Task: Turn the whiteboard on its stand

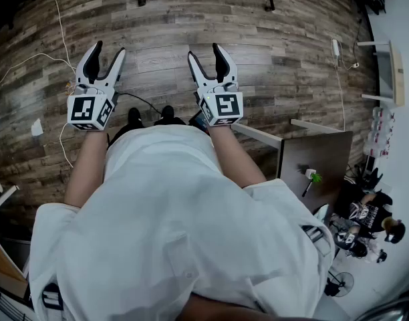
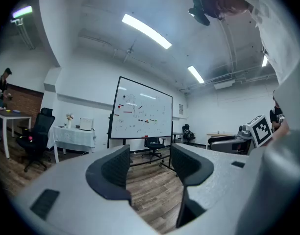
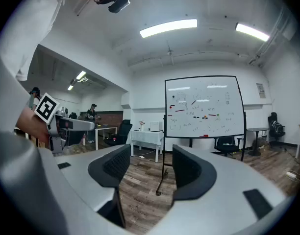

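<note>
**Tongs.** Both tongs are released. You hold the left tongs [image 1: 107, 49] and the right tongs [image 1: 206, 52] side by side above the wood-plank floor [image 1: 191, 19]. Each has its two jaws spread, with only air between them. Each jaw is a tapering light grey plastic shell lined with a black ribbed pad [image 2: 116, 166]. Count two marker cubes, one per tongs: the left cube [image 1: 89, 111] and the right cube [image 1: 224, 107]. Both are white with black square patterns.

**Whiteboard.** The whiteboard [image 3: 203, 106] stands ahead of you across the floor, well apart from both tongs. It is a flat white rectangle in a thin dark frame, carried upright on a black tubular stand [image 3: 162, 165]. In the left gripper view it shows above the gap between the jaws, at an angle.

**Limits of view.**
- The red and dark marks on the board face are too small to read.
- The jaws hide part of the stand's base in both gripper views.
- The head view shows only two dark legs, cut off at its top edge.

**Surroundings.** One tabletop with a white cloth [image 3: 147, 137] stands beside the board.
</note>
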Demonstrator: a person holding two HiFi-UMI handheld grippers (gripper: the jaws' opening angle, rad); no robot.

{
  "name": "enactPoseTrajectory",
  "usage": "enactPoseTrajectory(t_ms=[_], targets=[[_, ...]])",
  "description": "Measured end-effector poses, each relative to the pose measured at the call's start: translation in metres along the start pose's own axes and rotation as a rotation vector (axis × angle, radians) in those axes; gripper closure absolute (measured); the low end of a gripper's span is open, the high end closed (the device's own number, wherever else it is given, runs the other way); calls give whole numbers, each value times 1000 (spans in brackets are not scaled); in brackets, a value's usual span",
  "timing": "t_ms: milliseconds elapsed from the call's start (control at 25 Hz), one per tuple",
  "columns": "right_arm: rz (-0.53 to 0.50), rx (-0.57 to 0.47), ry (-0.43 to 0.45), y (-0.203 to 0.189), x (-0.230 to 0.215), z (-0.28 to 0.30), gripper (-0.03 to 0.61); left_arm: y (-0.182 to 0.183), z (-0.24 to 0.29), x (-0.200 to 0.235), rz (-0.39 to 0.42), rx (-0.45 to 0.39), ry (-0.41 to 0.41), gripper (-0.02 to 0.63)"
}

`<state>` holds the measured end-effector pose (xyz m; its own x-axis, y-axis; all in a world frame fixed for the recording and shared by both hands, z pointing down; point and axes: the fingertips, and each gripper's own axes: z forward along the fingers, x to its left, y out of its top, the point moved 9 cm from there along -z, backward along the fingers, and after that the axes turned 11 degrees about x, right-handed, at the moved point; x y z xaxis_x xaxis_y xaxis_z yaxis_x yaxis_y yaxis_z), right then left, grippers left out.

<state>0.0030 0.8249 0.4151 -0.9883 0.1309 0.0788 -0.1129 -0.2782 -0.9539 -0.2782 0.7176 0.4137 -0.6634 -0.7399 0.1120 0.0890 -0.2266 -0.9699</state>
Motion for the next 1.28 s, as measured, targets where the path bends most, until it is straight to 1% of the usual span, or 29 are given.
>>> enactPoseTrajectory(t_ms=[160,320,480,600,800,880,1080,1280], targets=[[5,21,9,-2,14,7,314,-1,-13,14,-2,8,16,362],[-20,9,8,6,10,18,316,-1,-10,25,2,-2,17,362],[6,3,18,-1,6,18,305,-10,-6,29,1,23,5,362],[24,20,26,-12,5,13,305,-17,-2,23,-1,40,-11,362],[36,41,21,-30,4,13,307,-29,10,6,29,69,-54,362],[36,45,17,-34,1,17,307,-34,15,4,30,77,-56,362],[29,51,20,-38,-12,21,307,-42,26,0,-2,90,-41,362],[39,43,19,-40,-30,12,310,-37,42,-16,-3,85,-57,362]])
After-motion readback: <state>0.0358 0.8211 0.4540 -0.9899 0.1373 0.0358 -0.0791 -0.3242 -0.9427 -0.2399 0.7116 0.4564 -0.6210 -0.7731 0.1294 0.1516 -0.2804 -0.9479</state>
